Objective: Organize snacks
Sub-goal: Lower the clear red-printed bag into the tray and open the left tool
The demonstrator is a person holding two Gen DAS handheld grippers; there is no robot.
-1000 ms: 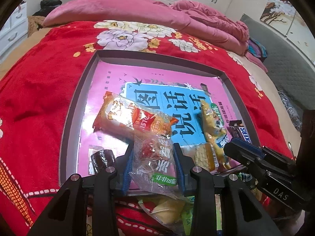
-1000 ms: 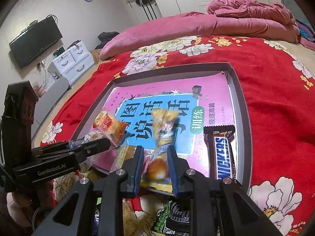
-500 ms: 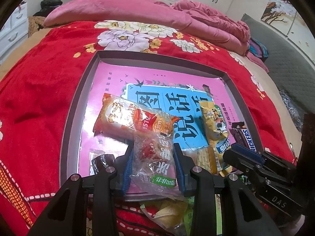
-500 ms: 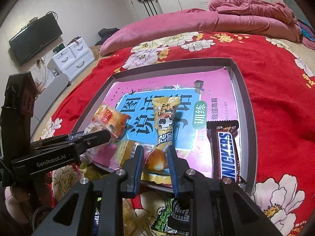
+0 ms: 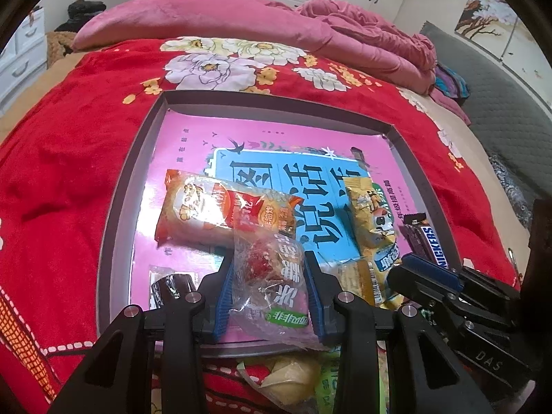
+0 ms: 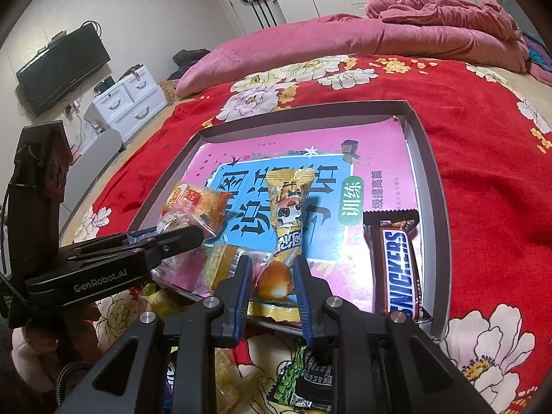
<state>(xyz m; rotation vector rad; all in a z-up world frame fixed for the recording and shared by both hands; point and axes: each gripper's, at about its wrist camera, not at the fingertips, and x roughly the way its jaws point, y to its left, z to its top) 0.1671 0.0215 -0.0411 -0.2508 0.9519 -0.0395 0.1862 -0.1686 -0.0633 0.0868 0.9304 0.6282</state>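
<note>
A grey tray (image 5: 114,207) (image 6: 438,200) lined with a pink and blue book cover lies on the red flowered blanket. My left gripper (image 5: 269,265) is shut on a clear snack bag with red filling (image 5: 272,283) at the tray's near edge; the right wrist view shows this gripper (image 6: 186,234) at the left. My right gripper (image 6: 270,265) is shut on a yellow cartoon snack packet (image 6: 288,214) lying lengthwise in the tray; the same packet (image 5: 372,220) and the gripper (image 5: 424,272) show in the left wrist view. An orange packet (image 5: 224,214) lies behind the clear bag.
A Snickers bar (image 6: 396,262) (image 5: 427,245) lies along the tray's right side. A small dark wrapped sweet (image 5: 169,286) sits at the tray's near left. More snacks (image 6: 307,379) (image 5: 289,376) lie on the blanket below the tray's near edge. Pink bedding (image 5: 241,17) is at the back.
The yellow packet in my right gripper has come down from a raised tilt to lie flat in the tray. The clear bag in my left gripper has barely shifted.
</note>
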